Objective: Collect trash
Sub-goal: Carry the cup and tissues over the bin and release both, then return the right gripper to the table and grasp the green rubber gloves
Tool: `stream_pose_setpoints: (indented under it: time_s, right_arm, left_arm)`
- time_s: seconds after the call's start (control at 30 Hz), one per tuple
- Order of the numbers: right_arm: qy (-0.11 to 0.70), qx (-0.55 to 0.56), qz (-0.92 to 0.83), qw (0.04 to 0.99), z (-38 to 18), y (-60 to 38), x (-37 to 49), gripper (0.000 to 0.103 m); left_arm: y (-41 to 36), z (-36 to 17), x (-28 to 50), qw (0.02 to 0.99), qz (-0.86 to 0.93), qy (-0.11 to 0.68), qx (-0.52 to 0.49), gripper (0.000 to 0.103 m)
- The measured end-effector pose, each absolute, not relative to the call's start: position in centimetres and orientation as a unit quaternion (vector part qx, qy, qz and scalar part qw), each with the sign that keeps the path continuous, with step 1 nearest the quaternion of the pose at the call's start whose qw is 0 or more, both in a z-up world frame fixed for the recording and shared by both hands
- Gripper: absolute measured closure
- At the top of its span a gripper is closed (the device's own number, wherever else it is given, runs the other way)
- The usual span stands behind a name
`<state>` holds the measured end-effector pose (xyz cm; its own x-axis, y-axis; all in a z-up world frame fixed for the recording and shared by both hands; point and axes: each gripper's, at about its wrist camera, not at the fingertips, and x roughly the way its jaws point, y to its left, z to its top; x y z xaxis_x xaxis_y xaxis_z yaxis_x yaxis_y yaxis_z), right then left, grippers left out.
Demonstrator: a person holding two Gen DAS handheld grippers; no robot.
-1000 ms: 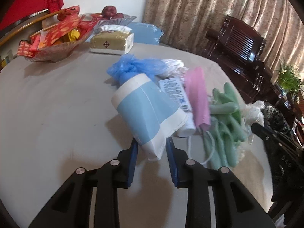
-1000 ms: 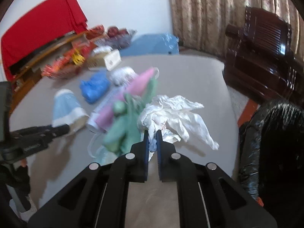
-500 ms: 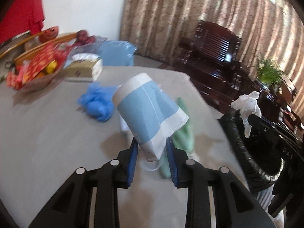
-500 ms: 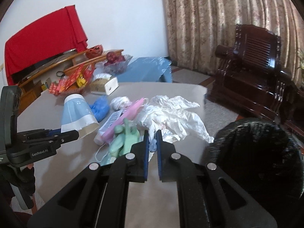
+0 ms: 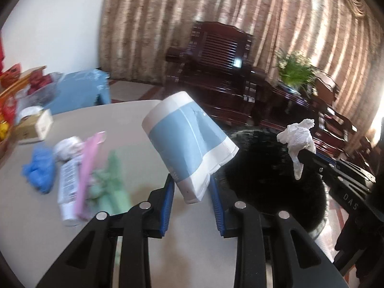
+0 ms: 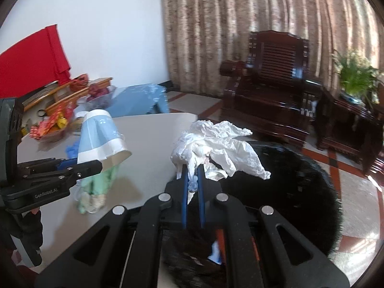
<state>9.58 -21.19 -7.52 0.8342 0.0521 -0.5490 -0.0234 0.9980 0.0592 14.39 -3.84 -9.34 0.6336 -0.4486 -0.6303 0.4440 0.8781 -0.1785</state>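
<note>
While the left claw (image 5: pixel 192 189) clamps a blue-and-white paper cup (image 5: pixel 189 144), the right claw (image 6: pixel 192 180) pinches crumpled white tissue (image 6: pixel 216 148) above a black bin bag (image 6: pixel 288 187).

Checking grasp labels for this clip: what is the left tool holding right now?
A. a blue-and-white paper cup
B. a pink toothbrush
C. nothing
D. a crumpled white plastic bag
A: the left tool is closed on the rim of the blue-and-white paper cup, lifted off the table, while the crumpled white plastic bag is pinched in the right tool.
</note>
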Motion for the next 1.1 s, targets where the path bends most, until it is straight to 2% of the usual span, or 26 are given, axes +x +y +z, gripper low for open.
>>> stream_pose_setpoints:
  time_s: [0.37, 0.43, 0.5, 0.63, 0.7, 0.8, 1.1]
  right_arm:
    - [0.299, 0.043, -0.052, 0.952, -9.2, -27.8, 8.5, 0.095]
    - [0.309, 0.045, -0.07, 0.948, -10.0, -28.9, 8.5, 0.091]
    - [0.316, 0.042, -0.091, 0.944, -10.6, -29.8, 8.4, 0.076]
    - [0.32, 0.05, -0.12, 0.938, -11.5, -31.0, 7.6, 0.057]
    - [0.318, 0.052, -0.135, 0.937, -11.7, -31.2, 7.3, 0.03]
    - [0.316, 0.057, -0.145, 0.936, -12.0, -31.2, 7.1, 0.012]
    - [0.307, 0.06, -0.068, 0.948, -11.4, -24.8, 9.3, 0.01]
  left_arm:
    - [-13.4, -10.0, 15.8, 0.883, -0.309, 0.354, 0.011, 0.072]
    - [-15.0, -10.4, 16.1, 0.872, -0.326, 0.365, 0.012, 0.06]
    - [-16.1, -10.8, 16.5, 0.86, -0.34, 0.379, 0.005, 0.052]
    - [-16.6, -11.5, 17.0, 0.842, -0.361, 0.402, -0.016, 0.039]
    - [-16.1, -11.6, 16.8, 0.844, -0.357, 0.399, -0.016, 0.036]
    - [-14.8, -11.7, 16.6, 0.853, -0.342, 0.395, -0.01, 0.034]
    - [-5.1, -10.6, 14.6, 0.916, -0.224, 0.33, 0.045, 0.027]
